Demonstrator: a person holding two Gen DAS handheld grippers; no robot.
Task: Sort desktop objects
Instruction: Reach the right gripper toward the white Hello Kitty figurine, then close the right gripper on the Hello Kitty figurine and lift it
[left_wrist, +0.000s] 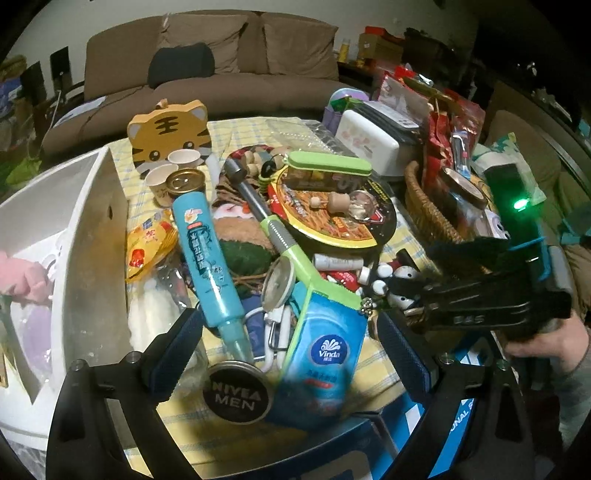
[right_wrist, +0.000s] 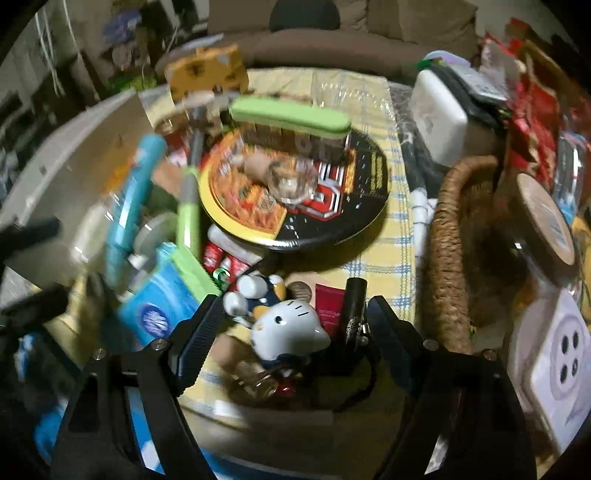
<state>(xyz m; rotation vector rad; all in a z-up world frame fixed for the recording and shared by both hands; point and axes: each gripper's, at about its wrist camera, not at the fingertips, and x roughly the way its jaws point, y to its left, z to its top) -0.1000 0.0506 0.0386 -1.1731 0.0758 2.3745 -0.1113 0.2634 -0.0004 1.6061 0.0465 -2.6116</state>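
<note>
The left gripper (left_wrist: 291, 354) hangs over a crowded counter (left_wrist: 373, 360) with its jaws spread wide and pinching nothing. Between them lie a blue Vinda tissue pack (left_wrist: 325, 354), a round Nivea tin (left_wrist: 238, 395) and the capped end of a teal tube (left_wrist: 210, 258) that slants away beyond the jaws. Outside the left-hand jaw stands a white bin (left_wrist: 88, 236); past the jaw tips sits a round noodle bowl (left_wrist: 332, 206) with a green case (left_wrist: 328, 164) on top.

The left view alone shows the right gripper from outside — a black body off to the right of the jaws, held in a hand (left_wrist: 546, 339).

The right gripper (right_wrist: 291, 328), in its own blurred view, has its jaws spread, not gripping. Between them sits a white cat figurine (right_wrist: 288, 332), and just inside the right-hand jaw stands a black cylinder (right_wrist: 352, 306) — whether that jaw touches it I cannot tell. Only this view shows the woven basket (right_wrist: 447, 258) close outside the right-hand jaw and a white box with four dark holes (right_wrist: 554, 358) further out.
</note>
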